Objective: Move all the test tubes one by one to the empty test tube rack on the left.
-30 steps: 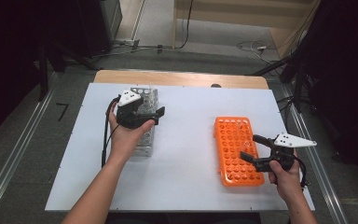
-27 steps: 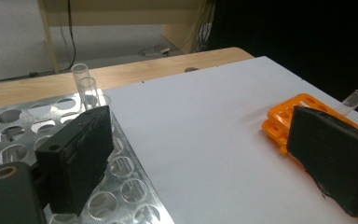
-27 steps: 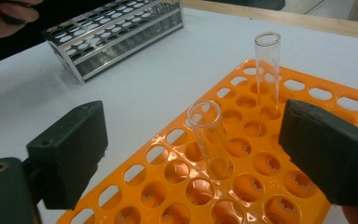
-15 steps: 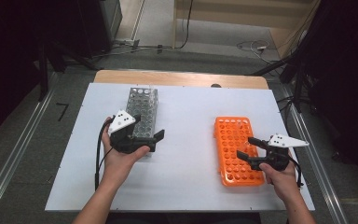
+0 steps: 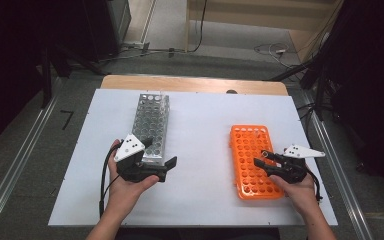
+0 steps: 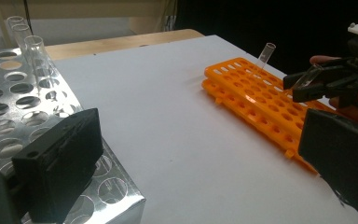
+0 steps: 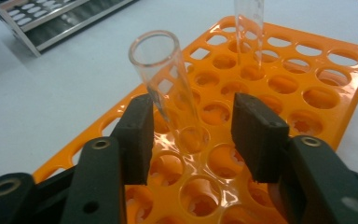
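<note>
High view: a white table (image 5: 200, 115) holds a perforated metal tube rack (image 5: 151, 122) left of centre and an orange tube rack (image 5: 254, 160) right of centre. The left gripper (image 5: 156, 161), jaws wide apart and empty, sits at the metal rack's near end. The right gripper (image 5: 264, 164) hovers over the orange rack.

Left gripper view: glass tubes (image 6: 36, 56) stand upper left.

Right gripper view: jaws have just been closing around an upright clear test tube (image 7: 170, 88), the right one not yet touching.

Left gripper (image 5: 156, 161) nearer; right gripper (image 5: 263, 162) perhaps narrower
</note>
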Available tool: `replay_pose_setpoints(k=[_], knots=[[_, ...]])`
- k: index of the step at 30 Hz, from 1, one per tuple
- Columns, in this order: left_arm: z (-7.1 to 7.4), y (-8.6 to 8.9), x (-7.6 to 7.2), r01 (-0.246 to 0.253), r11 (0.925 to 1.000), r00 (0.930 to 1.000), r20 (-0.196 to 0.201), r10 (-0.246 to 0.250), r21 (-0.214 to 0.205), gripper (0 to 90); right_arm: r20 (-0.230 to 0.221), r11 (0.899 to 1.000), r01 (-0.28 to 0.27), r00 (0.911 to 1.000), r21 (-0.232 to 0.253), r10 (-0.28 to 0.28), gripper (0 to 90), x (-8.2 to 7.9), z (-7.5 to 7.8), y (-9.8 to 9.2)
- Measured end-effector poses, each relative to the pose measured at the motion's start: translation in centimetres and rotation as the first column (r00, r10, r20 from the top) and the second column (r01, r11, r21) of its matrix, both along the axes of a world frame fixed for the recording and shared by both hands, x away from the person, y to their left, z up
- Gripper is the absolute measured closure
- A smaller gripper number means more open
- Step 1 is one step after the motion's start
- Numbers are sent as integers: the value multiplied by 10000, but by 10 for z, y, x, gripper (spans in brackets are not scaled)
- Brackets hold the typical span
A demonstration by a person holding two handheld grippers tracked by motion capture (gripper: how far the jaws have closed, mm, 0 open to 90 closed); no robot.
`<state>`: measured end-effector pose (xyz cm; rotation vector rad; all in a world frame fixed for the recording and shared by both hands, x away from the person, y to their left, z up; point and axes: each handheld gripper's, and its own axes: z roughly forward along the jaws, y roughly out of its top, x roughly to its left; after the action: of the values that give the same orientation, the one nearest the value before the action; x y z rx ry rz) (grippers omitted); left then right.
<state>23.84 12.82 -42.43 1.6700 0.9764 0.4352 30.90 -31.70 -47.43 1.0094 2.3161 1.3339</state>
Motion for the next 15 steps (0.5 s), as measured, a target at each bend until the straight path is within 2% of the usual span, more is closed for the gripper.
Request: replay_pose_setpoints(k=[10,13,15], knots=[[-4,-3,1,149,9999,9998,-142,-149,-6,0,294,9992,165,9994,-374,-154,662,-1,-3,4],[-4,-4,1,170,9999,9997,-159,-170,-7,0,491,9985,83,9988,-538,-57,724,-2,-4,6],[-5,-4,1,177,9998,9997,-163,-177,7,0,594,9978,-1,9982,-660,41,733,-3,-4,7]])
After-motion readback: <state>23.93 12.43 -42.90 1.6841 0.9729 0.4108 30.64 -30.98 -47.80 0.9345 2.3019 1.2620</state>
